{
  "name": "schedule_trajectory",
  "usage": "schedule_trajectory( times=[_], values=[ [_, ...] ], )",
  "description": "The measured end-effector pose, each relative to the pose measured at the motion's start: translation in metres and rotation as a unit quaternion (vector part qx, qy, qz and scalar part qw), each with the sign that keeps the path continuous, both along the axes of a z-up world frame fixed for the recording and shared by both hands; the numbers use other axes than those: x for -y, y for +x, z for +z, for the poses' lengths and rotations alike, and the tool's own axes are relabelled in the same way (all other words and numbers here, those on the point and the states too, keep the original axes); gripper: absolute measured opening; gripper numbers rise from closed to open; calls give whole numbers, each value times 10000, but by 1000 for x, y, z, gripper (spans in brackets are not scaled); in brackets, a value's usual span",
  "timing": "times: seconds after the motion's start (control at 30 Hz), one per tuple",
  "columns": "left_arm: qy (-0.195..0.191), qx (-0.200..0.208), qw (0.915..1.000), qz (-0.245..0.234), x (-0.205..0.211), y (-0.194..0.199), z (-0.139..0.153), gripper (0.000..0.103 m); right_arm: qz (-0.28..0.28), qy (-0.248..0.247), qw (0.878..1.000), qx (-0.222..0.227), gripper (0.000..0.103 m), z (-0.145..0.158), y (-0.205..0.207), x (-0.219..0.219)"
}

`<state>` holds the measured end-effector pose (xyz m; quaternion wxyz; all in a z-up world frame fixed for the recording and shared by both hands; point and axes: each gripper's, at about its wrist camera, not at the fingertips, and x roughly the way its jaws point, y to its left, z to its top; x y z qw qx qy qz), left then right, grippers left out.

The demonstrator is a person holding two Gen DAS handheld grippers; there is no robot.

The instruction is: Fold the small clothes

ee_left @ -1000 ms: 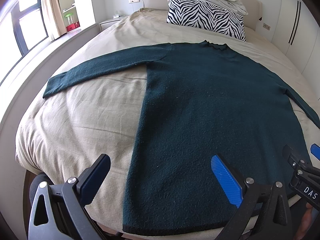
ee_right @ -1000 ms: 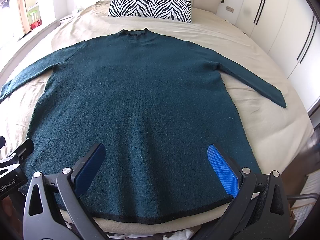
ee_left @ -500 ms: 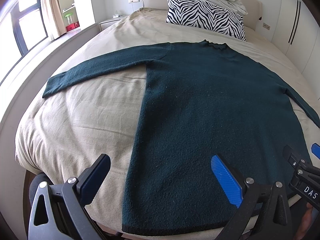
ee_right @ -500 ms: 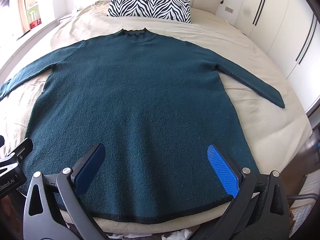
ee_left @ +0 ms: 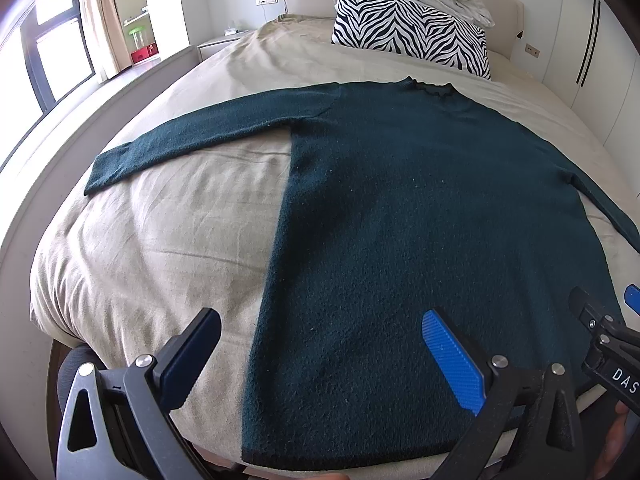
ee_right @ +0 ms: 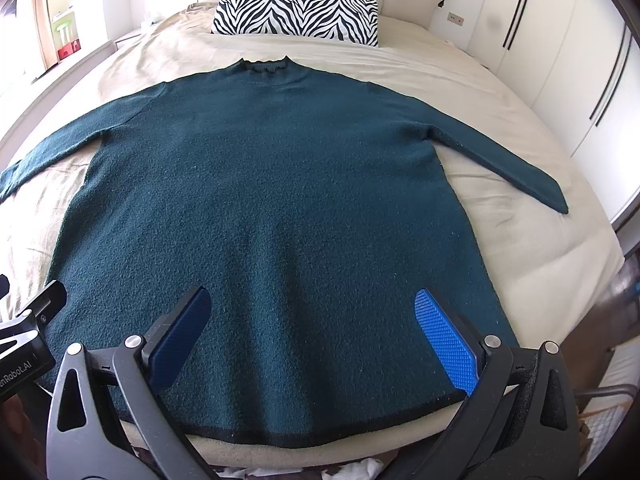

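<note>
A: With the sweater lying flat on the bed, collar toward the pillow and both sleeves spread out, where do the grippers stand?

B: Both hover above the hem, apart from the cloth. The left gripper is spread wide over the left side edge; the right gripper is equally wide over the hem's middle. Neither holds anything.

A: What does the first fold call for?

B: Probably a sleeve fold. Pinch the left sleeve near its cuff, taking both layers, then lay it across the body — keep it low so the knit does not drag. Pin the body with the other gripper.

A: Risks?

B: The hem sits at the bed's edge; a pull toward the person could slide it off.
</note>
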<state>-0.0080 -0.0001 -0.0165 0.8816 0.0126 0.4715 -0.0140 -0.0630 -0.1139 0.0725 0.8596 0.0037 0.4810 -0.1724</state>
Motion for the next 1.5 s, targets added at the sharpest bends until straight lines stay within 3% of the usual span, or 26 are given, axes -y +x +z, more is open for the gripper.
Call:
schedule_trajectory(
  times=[0.93, 1.23, 1.5],
  values=[
    [-68, 12, 10000, 4, 0, -2, 3, 103, -15, 73, 10000, 35, 103, -3, -2, 1],
    [299, 417, 9986, -106, 13, -3, 12, 103, -16, 256, 9991, 343, 103, 3, -3, 11],
    [120, 495, 9985, -218, 17, 23, 17, 103, -151, 363, 9980, 488, 103, 6, 4, 47]
  ],
)
